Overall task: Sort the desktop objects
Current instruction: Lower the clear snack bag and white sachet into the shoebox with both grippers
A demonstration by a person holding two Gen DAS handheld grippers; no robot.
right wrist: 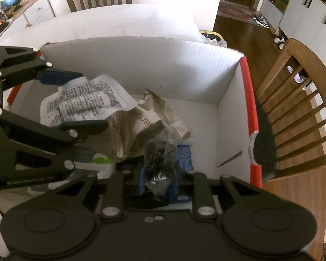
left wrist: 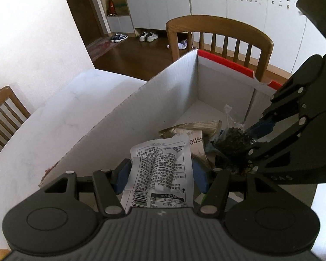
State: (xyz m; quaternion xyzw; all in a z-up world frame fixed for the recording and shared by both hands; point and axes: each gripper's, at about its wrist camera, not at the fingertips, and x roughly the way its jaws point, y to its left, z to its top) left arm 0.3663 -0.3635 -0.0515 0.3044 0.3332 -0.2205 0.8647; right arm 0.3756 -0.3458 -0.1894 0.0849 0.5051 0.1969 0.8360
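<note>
My left gripper (left wrist: 162, 175) is shut on a white snack packet (left wrist: 163, 169) with black print and holds it over the open white cardboard box (left wrist: 123, 119). The packet also shows in the right wrist view (right wrist: 87, 102), held by the left gripper (right wrist: 76, 100). My right gripper (right wrist: 157, 178) is shut on a clear bag of black bits (right wrist: 159, 158), also over the box. In the left wrist view the right gripper (left wrist: 256, 134) comes in from the right with the black bag (left wrist: 232, 145). A beige packet (right wrist: 145, 117) and a blue packet (right wrist: 184, 156) lie in the box.
The box (right wrist: 141, 65) has red rims (right wrist: 250, 108) and stands on a white table (left wrist: 43, 126). Wooden chairs stand beyond the box (left wrist: 219, 37), at the left (left wrist: 4, 113) and at the right (right wrist: 297, 108). White cupboards (left wrist: 228, 4) line the far wall.
</note>
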